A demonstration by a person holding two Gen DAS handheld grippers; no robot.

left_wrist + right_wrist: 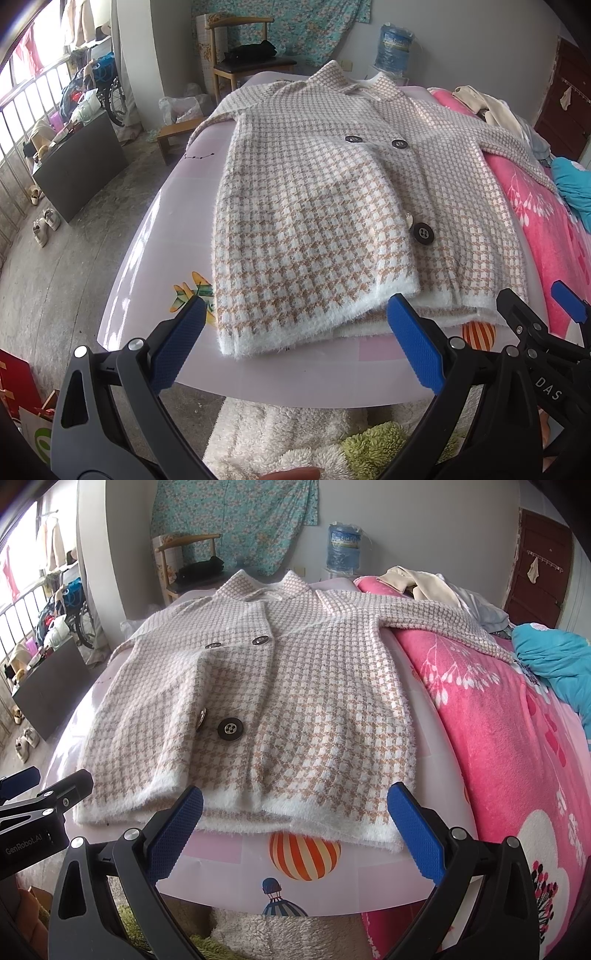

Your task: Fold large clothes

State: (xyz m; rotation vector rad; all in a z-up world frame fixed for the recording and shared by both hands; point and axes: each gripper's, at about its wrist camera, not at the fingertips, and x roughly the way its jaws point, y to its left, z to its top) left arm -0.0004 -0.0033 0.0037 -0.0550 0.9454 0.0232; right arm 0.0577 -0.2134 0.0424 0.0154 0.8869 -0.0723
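A beige-and-white houndstooth knit coat [314, 206] with dark buttons lies spread flat, front up, on the pale pink sheet [173, 229]. It also shows in the right wrist view [295, 701]. Its right sleeve stretches out over the pink blanket [491, 720]; its left sleeve hangs off the bed's far side. My left gripper [295, 321] is open and empty just above the coat's white fuzzy hem. My right gripper [295, 808] is open and empty at the hem further right. Each gripper shows at the edge of the other's view.
A pink flowered blanket [532, 206] covers the bed's right side, with a blue cloth [554, 664] and cream clothes [424, 583] on it. A wooden chair [243, 55] and a water jug [393, 48] stand beyond the bed. Fluffy rugs [295, 439] lie below the bed edge.
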